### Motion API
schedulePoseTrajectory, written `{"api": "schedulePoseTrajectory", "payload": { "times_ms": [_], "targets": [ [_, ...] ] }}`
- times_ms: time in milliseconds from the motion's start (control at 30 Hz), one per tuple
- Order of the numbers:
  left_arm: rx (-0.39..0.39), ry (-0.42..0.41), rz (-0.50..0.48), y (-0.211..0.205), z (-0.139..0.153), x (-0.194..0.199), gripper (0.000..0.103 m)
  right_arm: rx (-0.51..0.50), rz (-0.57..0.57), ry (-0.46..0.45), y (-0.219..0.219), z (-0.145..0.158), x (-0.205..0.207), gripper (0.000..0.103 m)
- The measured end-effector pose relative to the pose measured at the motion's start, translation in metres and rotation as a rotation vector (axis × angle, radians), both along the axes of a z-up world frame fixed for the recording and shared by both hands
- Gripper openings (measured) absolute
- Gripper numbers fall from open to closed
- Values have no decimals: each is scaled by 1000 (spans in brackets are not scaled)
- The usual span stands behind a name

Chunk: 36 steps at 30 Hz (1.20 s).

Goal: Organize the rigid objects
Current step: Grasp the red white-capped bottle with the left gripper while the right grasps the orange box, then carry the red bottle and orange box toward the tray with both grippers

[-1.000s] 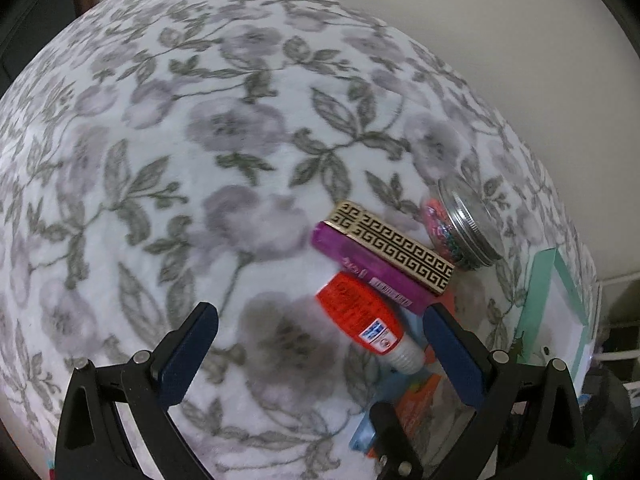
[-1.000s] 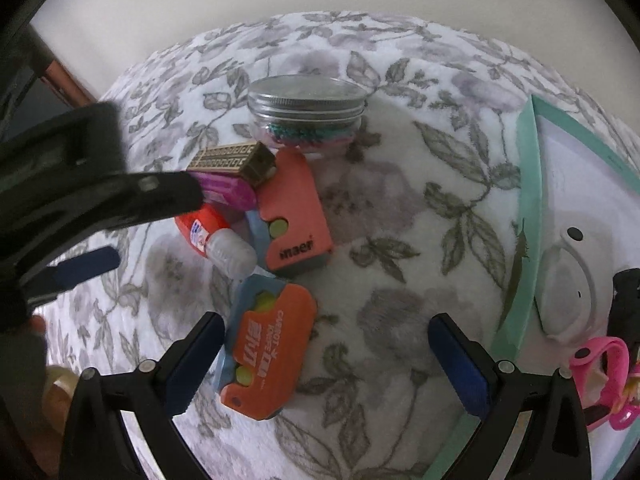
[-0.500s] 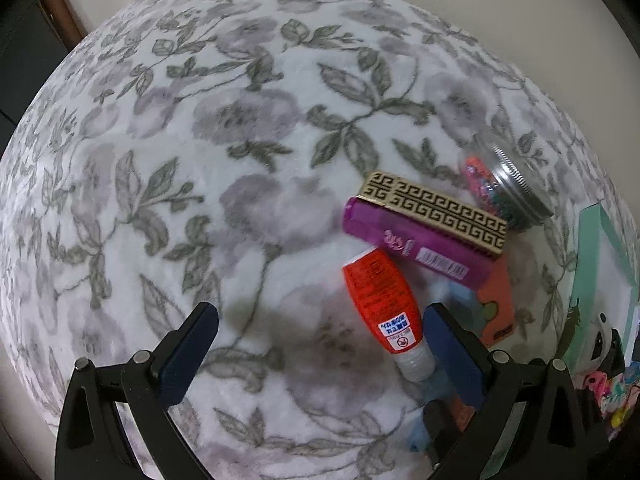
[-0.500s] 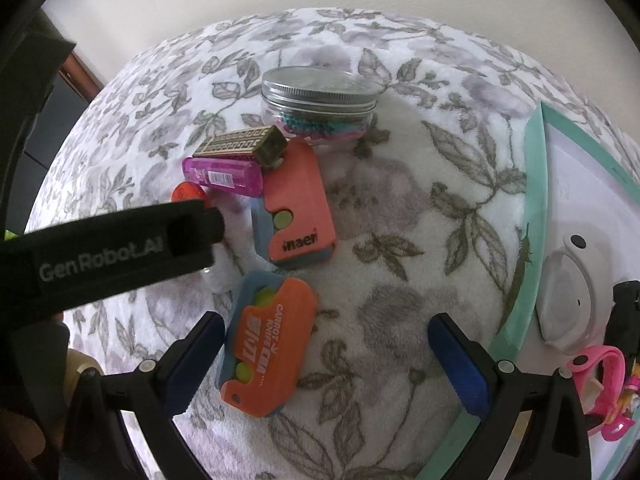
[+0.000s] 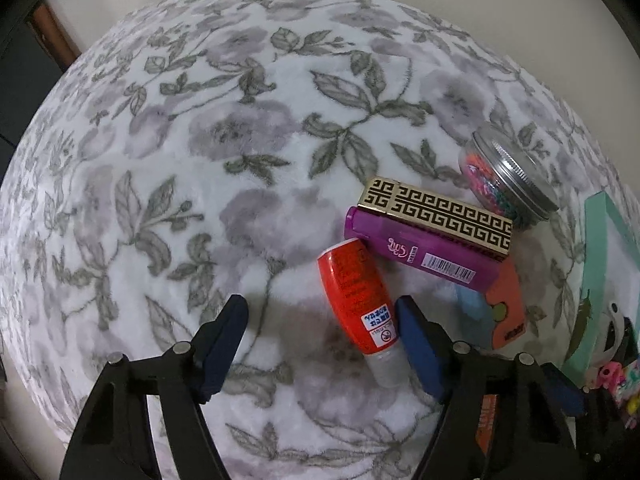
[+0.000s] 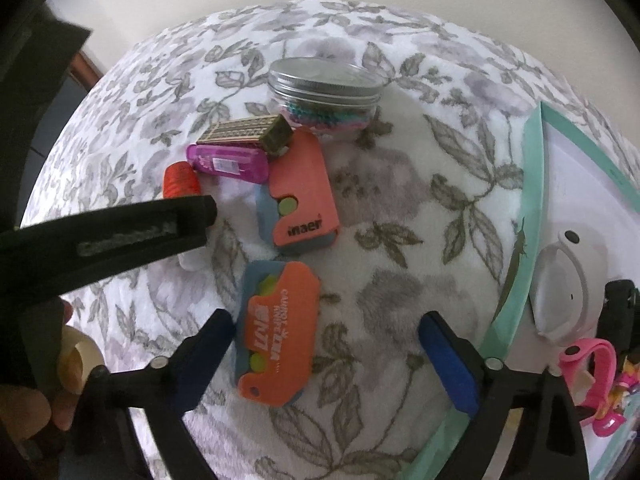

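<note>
On a floral blanket lie a red glue bottle (image 5: 358, 288) with a clear cap, a purple case (image 5: 416, 250), a gold patterned box (image 5: 436, 210), a jar of coloured clips (image 5: 508, 178) with a metal lid, and two orange cutters (image 6: 304, 192) (image 6: 280, 332). My left gripper (image 5: 320, 340) is open, its right finger beside the glue bottle. My right gripper (image 6: 326, 354) is open over the blanket, the near orange cutter just inside its left finger. The left gripper's arm (image 6: 120, 232) covers part of the glue bottle (image 6: 180, 178) in the right wrist view.
A mint-edged white tray (image 6: 536, 200) lies at the right with a white round item (image 6: 560, 288) and pink toys (image 6: 596, 364) on it. A pale wall is behind the blanket. A tape roll (image 6: 76, 356) sits at the lower left.
My left gripper has closed partway and moved down toward the glue bottle. The right gripper has drawn back slightly and stays open.
</note>
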<state>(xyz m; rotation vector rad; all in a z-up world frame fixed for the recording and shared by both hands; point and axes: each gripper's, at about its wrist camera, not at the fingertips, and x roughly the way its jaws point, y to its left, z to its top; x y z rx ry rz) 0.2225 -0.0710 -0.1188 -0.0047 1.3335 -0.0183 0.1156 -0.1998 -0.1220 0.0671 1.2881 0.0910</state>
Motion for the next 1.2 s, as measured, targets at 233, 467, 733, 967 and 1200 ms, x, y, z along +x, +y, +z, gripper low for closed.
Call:
{"api": "schedulePoseTrajectory", "payload": {
  "times_ms": [233,467,733,967,1200],
  "targets": [
    [2,-32,-22,-15,-3,9,59,-22,73,-11,14,11,-2,64],
    [-1,-43,-56,-24,15,-3,33,-32,64,2,3,13,-3,53],
    [10,-24,-91,-27,21,-24,32,-43,74,33,-1,3,-3,52],
    [18,-9,-116,-34,16,-40,31,-119,106,24,11,0,-2,52],
    [32,-27,-113,-38,17,-51,31,-120,97,1,12,-1,-3,52]
  ]
}}
